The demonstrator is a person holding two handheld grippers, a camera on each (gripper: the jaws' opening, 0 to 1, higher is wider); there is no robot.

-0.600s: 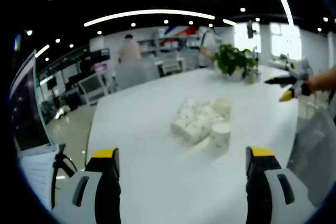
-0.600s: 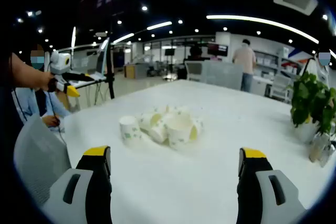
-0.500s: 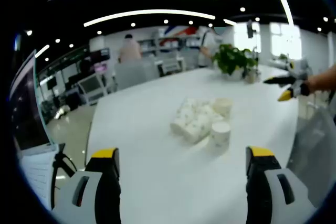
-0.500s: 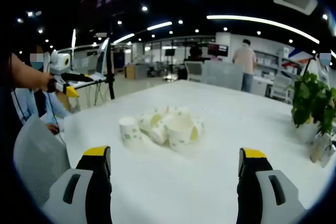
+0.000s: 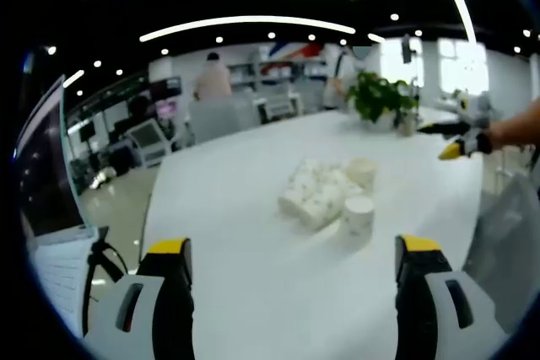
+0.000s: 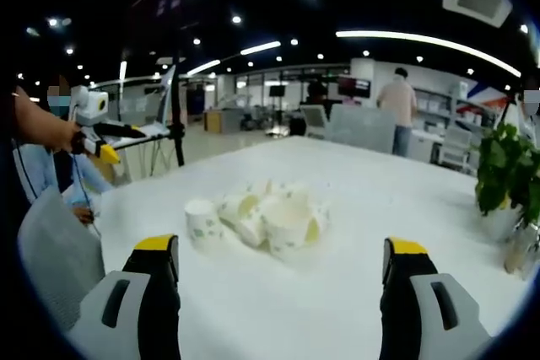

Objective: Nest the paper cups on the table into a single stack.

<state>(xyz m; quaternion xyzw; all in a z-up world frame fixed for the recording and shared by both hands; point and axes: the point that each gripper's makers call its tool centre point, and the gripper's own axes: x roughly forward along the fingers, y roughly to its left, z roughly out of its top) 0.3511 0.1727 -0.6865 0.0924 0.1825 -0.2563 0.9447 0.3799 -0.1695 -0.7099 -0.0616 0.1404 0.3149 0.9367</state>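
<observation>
Roughly in the middle of the white table (image 5: pixel 236 208) lies a cluster of paper cups (image 5: pixel 325 194), white with a small green pattern. One cup (image 5: pixel 357 217) stands upright at the cluster's edge, its mouth up; another upright cup (image 5: pixel 361 172) sits behind it in the left gripper view. The others lie tipped on their sides, touching one another; their exact number cannot be told, though several open mouths face the right gripper view (image 6: pixel 270 217), where the lone upright cup (image 6: pixel 202 223) stands at about nine o'clock of the heap.

Both tools hover above the table, well apart from the cups. The left gripper (image 5: pixel 291 271) points at the heap with its two yellow-tipped jaws spread wide and nothing between them. The right gripper (image 6: pixel 283 271) is held likewise, jaws wide apart and empty.

At three o'clock in the left gripper view, a hand (image 5: pixel 515 132) holds the other tool over the table's far edge. One potted plant (image 5: pixel 377 97) stands on the table beyond the cups.
</observation>
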